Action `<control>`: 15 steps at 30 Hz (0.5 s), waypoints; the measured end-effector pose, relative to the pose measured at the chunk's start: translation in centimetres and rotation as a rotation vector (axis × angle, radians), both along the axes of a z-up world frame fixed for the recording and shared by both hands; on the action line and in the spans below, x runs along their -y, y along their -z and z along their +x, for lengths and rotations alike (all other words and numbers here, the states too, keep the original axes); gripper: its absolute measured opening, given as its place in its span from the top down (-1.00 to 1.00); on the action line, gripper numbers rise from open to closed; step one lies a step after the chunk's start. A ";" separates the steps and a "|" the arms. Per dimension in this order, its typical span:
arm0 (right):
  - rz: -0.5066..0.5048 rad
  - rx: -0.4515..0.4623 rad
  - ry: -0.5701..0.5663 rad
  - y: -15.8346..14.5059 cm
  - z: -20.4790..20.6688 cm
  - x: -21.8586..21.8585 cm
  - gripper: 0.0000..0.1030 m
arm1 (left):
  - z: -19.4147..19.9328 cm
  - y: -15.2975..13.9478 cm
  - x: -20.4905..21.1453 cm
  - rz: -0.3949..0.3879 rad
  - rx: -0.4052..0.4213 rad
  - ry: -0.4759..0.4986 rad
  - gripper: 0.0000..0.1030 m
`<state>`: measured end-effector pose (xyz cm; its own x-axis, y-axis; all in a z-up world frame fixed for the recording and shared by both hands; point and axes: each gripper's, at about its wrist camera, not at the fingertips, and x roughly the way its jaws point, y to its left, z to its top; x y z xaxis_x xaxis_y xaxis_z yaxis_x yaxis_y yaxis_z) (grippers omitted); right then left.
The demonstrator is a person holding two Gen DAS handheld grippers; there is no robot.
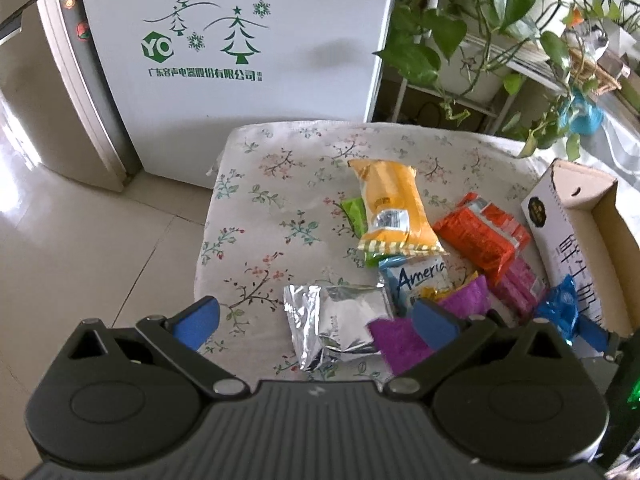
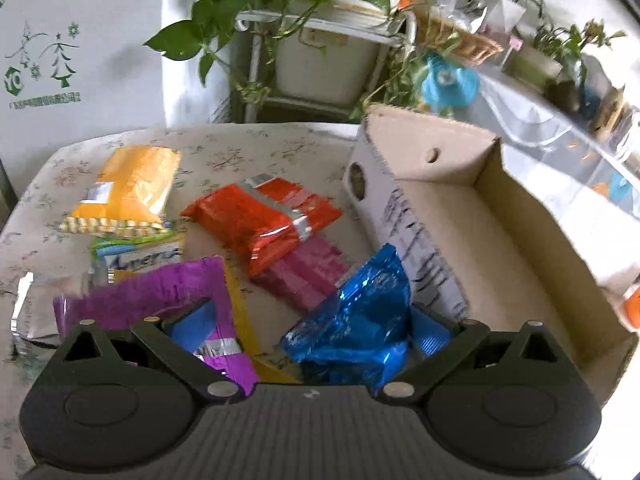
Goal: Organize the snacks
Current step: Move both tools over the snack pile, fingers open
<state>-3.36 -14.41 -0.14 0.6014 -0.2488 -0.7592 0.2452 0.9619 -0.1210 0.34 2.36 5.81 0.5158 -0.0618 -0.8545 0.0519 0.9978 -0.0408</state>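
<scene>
We see our right gripper (image 2: 316,330) with its fingers closed on the blue packet (image 2: 356,328), which stands up between them, just beside the near left wall of the cardboard box (image 2: 516,216). Our left gripper (image 1: 320,320) hangs wide open and holds nothing, above the silver packet (image 1: 340,326) on the flowered counter (image 1: 272,216). The orange packet (image 2: 260,222) lies with its long axis from far left to near right, over pink packets (image 2: 308,276). A purple packet (image 2: 160,296) lies near left.

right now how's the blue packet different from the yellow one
The blue packet is shiny, crinkled foil sitting between the right gripper fingers beside the cardboard box; the yellow packet looks matte, puffed and larger, lying untouched on the floral cloth, overlapping a green packet. Both are sealed snack packs outside the box.
</scene>
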 end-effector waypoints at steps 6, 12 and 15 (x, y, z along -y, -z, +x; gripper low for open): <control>0.080 -0.031 -0.158 -0.1 -1.2 -2.4 -1.00 | 0.1 0.3 -0.3 0.023 -0.005 -0.007 -0.98; 0.135 -0.075 -0.261 -1.2 -1.9 -4.0 -1.00 | 0.1 0.6 -0.3 0.068 -0.007 -0.013 -0.98; 0.168 -0.093 -0.221 -2.2 -1.6 -3.5 -1.00 | 0.0 0.6 -0.2 0.081 -0.009 -0.016 -0.98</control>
<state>-4.98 -10.88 2.01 0.5526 0.0143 -0.8334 0.0229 0.9992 0.0323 0.31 2.59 5.25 0.5086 0.0155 -0.8609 0.0361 0.9986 0.0393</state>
